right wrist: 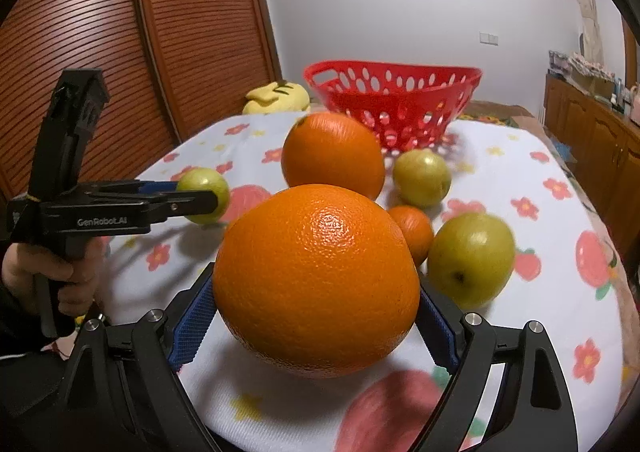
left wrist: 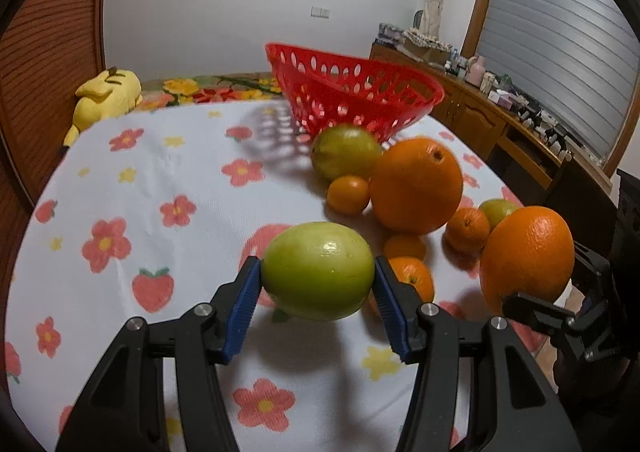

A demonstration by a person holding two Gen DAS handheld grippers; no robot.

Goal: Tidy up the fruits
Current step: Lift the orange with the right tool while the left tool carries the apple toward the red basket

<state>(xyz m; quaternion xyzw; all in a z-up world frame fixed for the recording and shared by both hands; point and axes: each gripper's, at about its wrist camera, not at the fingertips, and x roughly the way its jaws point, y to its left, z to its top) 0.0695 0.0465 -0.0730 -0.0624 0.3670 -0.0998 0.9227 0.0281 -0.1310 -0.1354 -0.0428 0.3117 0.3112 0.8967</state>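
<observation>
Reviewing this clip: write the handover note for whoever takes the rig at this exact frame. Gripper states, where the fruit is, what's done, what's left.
Left gripper: jaws shut on a green fruit, lifted off the flowered cloth.
Right gripper: jaws shut on a large orange, also lifted.
Red basket: at the far end of the table; no fruit shows inside from these views.
Done: two fruits picked up, none placed.
Left: drop both in the basket, then collect the second large orange, two more green fruits and the small mandarins lying on the cloth.
</observation>
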